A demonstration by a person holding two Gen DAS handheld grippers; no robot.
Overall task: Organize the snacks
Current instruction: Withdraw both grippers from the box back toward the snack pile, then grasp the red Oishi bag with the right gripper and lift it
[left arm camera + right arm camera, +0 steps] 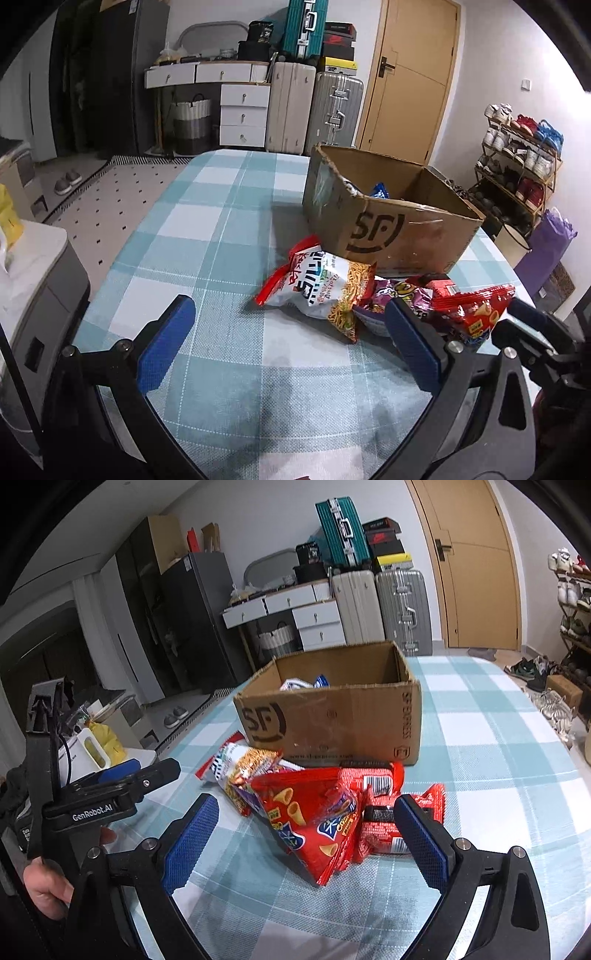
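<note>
Red cone-snack bag (310, 823) lies on the checked tablecloth (498, 760) between my spread right gripper (306, 845) pads, before the cardboard box (332, 716), while my left gripper (288, 343) gapes empty.

black-framed grippers, blue textured fingers (192, 838), silver screws, white "genrobot.ai" lettering

Snack bags (325, 291) beside cardboard box (391, 221)

The cardboard box (332, 716) wall hides most of the blue-and-white packet (306, 682) inside it
</note>
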